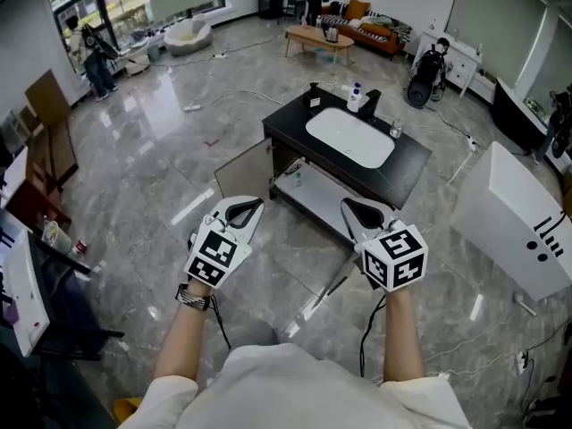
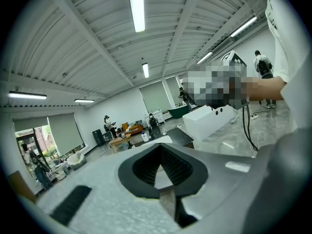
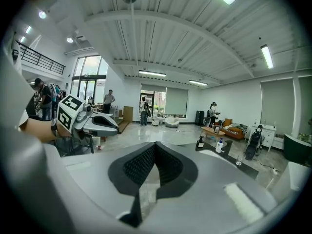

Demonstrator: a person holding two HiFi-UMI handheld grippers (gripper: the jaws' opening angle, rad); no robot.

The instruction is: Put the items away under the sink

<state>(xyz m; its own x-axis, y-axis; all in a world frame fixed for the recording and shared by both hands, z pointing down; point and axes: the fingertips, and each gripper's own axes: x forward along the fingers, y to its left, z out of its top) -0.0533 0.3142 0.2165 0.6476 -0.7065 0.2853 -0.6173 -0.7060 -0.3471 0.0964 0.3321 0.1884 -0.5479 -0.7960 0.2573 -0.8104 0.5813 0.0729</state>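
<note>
hovering over open glossy marble floor (image 1: 179,150): left gripper (image 1: 256,206), right gripper (image 1: 346,205), fingers clenched, empty. white bottle (image 1: 355,97) and glass (image 1: 395,131) stand on black table (image 1: 413,161) beside oval sink (image 1: 350,136); cabinet door (image 1: 243,170) ajar.

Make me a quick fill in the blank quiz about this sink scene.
1. The white sink sits in a ___ counter.
2. The cabinet door below it stands ___.
3. The left gripper and right gripper both hold ___.
Missing words: black, open, nothing.
</note>
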